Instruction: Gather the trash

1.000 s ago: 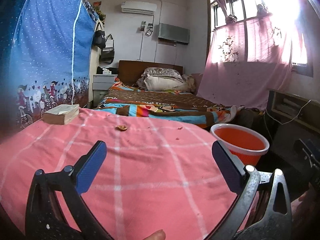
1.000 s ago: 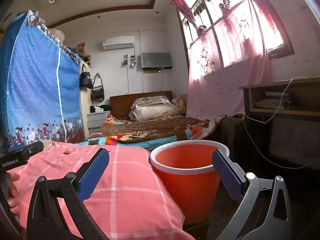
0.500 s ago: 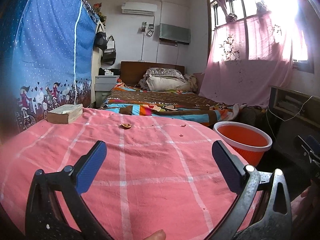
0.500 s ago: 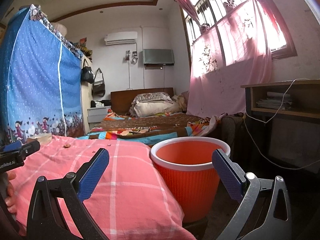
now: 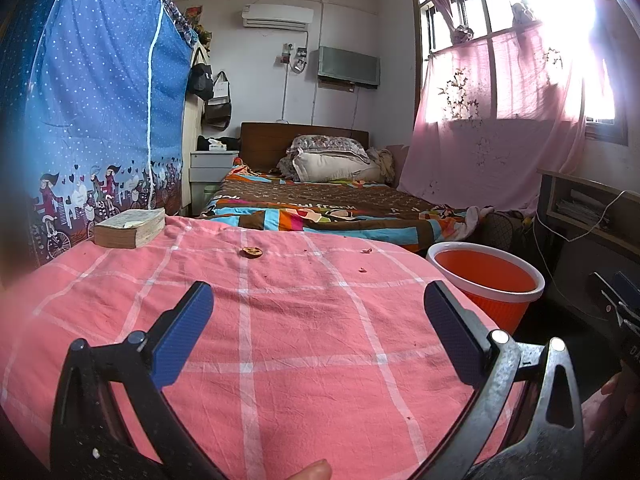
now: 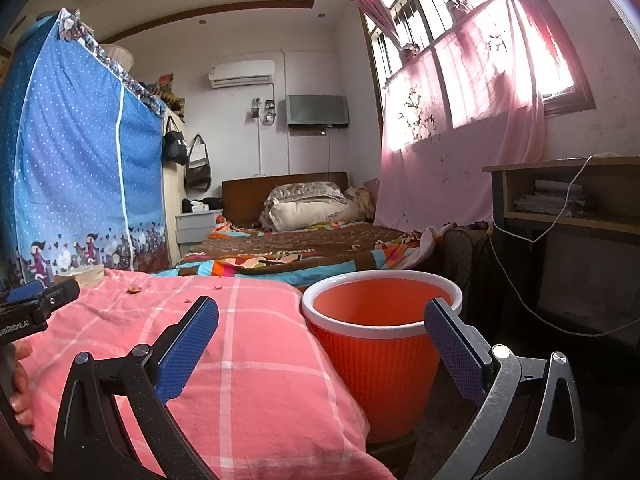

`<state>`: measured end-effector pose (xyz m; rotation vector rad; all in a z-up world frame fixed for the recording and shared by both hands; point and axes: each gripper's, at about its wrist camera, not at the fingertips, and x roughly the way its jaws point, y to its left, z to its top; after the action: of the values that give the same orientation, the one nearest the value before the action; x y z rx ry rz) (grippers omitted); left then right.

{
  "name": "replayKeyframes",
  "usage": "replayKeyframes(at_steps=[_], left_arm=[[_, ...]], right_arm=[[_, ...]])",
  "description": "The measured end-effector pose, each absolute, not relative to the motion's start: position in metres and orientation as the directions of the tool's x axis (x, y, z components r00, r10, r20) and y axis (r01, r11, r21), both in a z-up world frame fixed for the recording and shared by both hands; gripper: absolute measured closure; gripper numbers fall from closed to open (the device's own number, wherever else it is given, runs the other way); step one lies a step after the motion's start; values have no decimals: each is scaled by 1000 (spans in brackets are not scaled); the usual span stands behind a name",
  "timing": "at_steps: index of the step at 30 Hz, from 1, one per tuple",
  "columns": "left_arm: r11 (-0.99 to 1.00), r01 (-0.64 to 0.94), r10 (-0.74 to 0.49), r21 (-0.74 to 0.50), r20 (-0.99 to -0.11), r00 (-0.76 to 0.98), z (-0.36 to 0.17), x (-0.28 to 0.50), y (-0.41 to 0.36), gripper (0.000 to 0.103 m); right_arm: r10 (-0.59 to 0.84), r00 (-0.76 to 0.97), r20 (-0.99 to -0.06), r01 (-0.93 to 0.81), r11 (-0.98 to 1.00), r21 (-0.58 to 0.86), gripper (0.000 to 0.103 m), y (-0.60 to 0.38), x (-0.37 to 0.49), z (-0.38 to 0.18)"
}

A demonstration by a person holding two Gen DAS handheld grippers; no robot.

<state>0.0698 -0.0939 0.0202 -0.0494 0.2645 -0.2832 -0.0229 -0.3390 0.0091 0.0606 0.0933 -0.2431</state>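
**Inspector:** Two grippers were logged. What was recorded, largest item first?

**Technician:** A pink checked cloth (image 5: pixel 304 344) was seen covering the work surface. An orange bin (image 6: pixel 380 344) was noted just beside its right edge, set lower than the cloth. A book (image 5: pixel 130 229) was noted at the far left. The left gripper (image 5: pixel 318 320) was held above the cloth with its jaws spread wide and nothing between them. The right gripper (image 6: pixel 320 340) was likewise spread and empty, aimed between cloth and bin. A brown scrap (image 5: pixel 251 251) was located at the far middle of the cloth, well apart from both grippers; smaller crumbs (image 5: pixel 363 269) were scattered to its right.

**Inspector:** Which faults were judged possible?

**Technician:** Cloth could be pinched along with the scrap if the fingers were lowered too far. The crumbs were judged too small to be held securely and could be dropped short of the bin.
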Motion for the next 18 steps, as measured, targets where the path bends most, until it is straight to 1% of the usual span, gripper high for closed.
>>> replayKeyframes(at_steps=[18], left_arm=[[958,283,-283,-41,-265,922,20,73,-96,0]], right_arm=[[-236,964,-121,244,969,48,0,-340,-19,4]])
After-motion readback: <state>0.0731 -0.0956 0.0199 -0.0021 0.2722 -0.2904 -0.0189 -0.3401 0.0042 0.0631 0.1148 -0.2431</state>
